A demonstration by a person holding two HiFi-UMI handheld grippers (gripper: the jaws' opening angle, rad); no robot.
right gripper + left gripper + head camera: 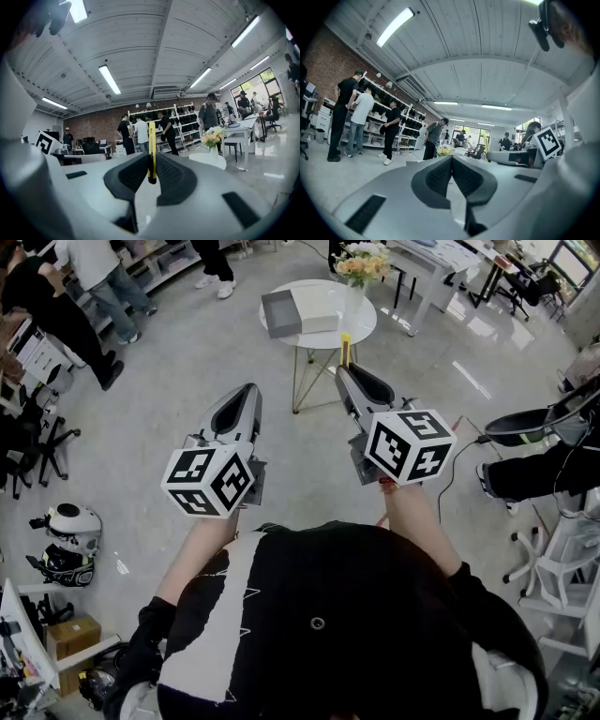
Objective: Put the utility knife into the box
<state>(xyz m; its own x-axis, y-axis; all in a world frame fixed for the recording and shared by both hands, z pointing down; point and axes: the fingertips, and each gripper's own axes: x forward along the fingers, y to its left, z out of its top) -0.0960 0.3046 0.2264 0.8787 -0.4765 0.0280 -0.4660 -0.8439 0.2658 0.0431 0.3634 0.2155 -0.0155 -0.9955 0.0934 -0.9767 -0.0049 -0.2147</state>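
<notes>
the fingers (174,177) of the right gripper (151,161) are pressed in on the utility knife (151,149), a slim yellow knife with a dark end. it stands upright between the pads, its upper part rising clear above the gripper's tips. the fingers (435,177) of the left gripper (452,163) are closed flat against each other, with nothing between them.

in the head view both grippers are held out side by side in front of the person, over bare floor, each with its marker cube nearest the body. the knife's yellow tip shows just past the right gripper's nose, short of the near edge of a small round white table (367,326). the box (300,313) lies on that table toward its left edge; it looks grey on one side and pale on the other, possibly a lid set beside it, but that is hard to make out from here. a vase of flowers (360,266) stands near the table's right edge. a helmet (73,521) sits on the floor well off to the left, and several people stand by shelves at the far side.
</notes>
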